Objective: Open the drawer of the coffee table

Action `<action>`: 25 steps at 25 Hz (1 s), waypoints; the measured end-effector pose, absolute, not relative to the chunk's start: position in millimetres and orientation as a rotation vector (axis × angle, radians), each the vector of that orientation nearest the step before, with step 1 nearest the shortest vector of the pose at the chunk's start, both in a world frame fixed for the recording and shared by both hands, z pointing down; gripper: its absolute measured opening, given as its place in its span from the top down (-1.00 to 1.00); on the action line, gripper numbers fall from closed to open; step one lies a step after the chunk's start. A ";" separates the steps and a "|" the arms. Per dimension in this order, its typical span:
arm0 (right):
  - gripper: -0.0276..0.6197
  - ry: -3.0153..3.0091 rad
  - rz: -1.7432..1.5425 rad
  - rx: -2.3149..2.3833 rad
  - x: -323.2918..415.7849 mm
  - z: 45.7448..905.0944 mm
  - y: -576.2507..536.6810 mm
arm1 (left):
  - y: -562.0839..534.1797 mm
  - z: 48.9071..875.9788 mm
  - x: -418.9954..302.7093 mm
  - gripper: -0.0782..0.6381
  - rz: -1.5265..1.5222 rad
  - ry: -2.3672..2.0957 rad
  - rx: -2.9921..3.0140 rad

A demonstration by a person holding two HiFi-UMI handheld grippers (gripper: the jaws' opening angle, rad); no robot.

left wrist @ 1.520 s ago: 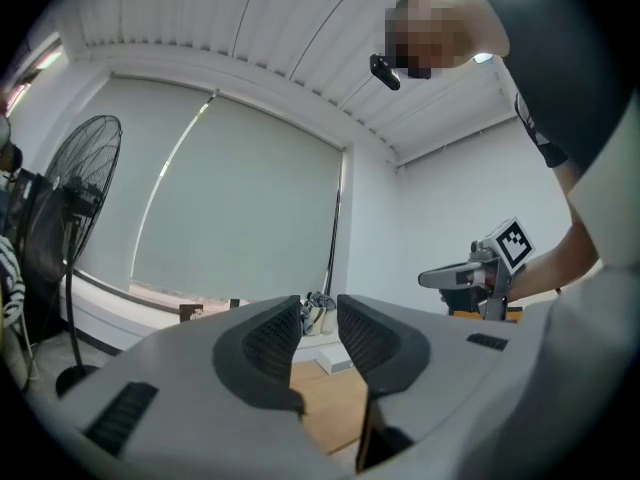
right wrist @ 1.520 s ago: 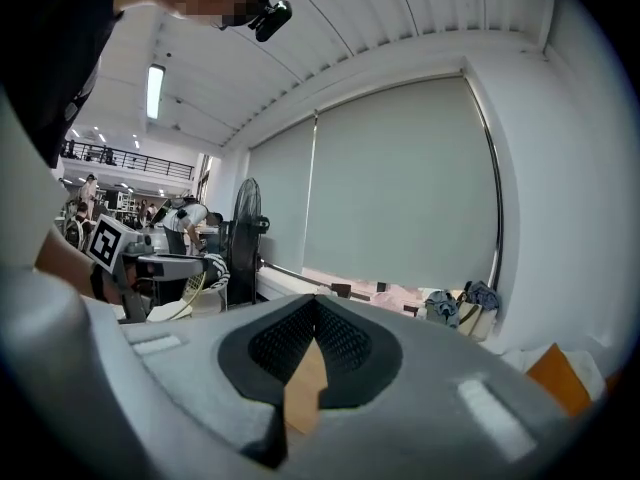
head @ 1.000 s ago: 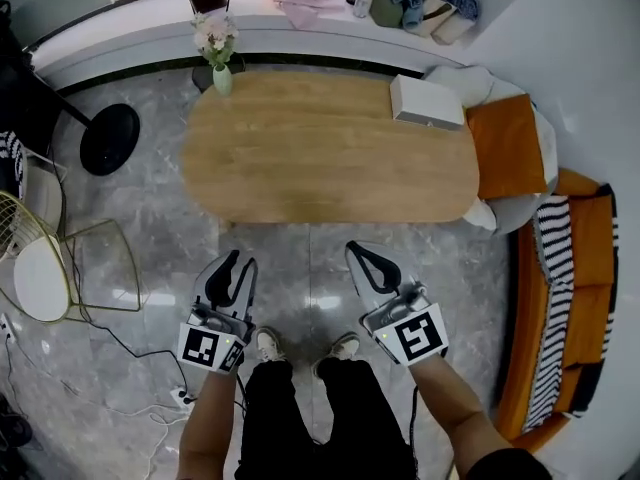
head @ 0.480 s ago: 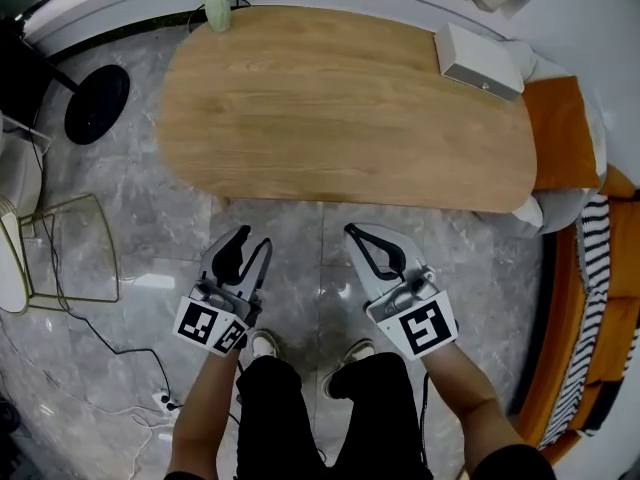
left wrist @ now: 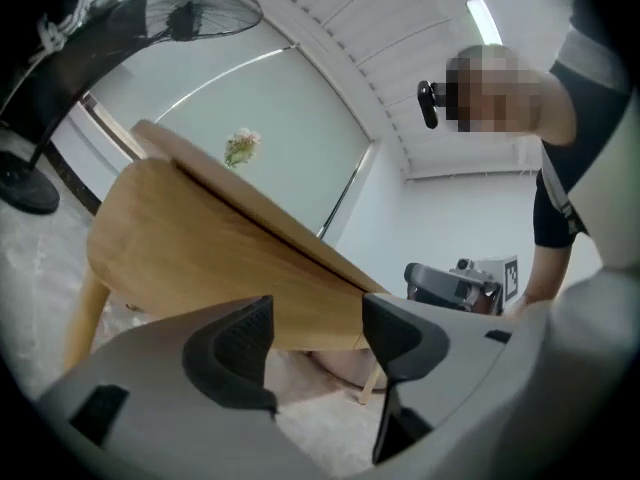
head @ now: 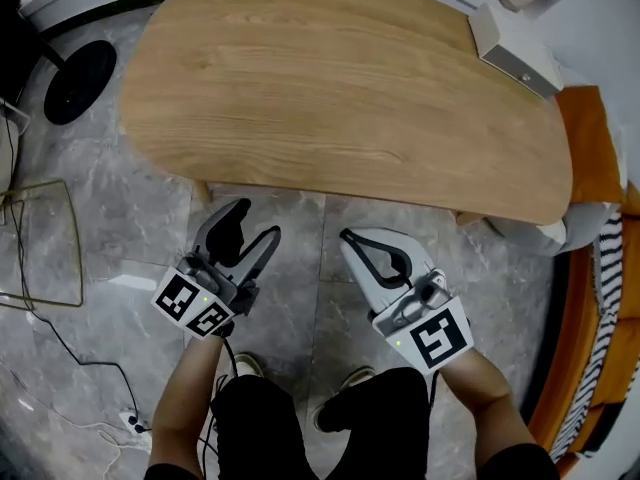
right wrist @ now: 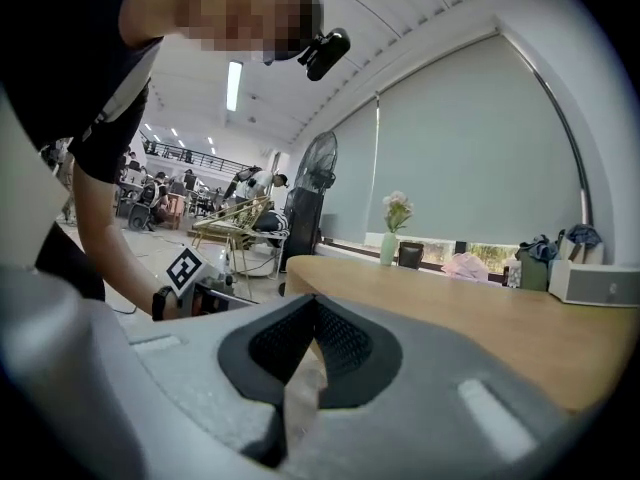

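Observation:
The coffee table (head: 340, 88) has a long oval wooden top; in the left gripper view its edge and the wooden panel under it (left wrist: 200, 238) fill the middle. No drawer handle shows in any view. My left gripper (head: 252, 230) hangs over the floor just short of the table's near edge. Its jaws have just been opening, and the left gripper (left wrist: 318, 333) stands open with nothing between the pads. Just short of the same edge is my right gripper (head: 350, 238), and the right gripper (right wrist: 312, 313) has its tips together, holding nothing.
A white box (head: 515, 48) lies on the table's far right corner. A vase of flowers (right wrist: 393, 238) stands at its far end. A fan base (head: 78, 80) and a wire frame (head: 40, 238) are at the left, an orange sofa (head: 590, 138) at the right.
The head view has sunk closer to the table, which now fills the top of the frame. Both grippers have come down with it. The left jaws have spread wider; the right jaws stay together.

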State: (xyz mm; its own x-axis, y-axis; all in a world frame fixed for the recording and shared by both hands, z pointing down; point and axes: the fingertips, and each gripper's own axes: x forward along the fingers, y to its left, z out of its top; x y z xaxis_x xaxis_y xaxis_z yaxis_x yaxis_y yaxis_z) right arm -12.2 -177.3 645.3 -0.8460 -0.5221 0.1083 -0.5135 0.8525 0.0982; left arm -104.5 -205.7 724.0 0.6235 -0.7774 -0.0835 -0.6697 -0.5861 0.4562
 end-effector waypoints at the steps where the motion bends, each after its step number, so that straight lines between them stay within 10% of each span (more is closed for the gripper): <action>1: 0.90 -2.900 -0.119 0.794 -14.5 653.8 -179.0 | -209.6 732.9 -103.1 0.04 -0.423 -1.118 2.455; 25: 0.90 -3.005 -0.291 0.806 -15.9 701.5 -177.3 | -274.1 796.3 -80.2 -0.20 -0.904 -0.843 2.206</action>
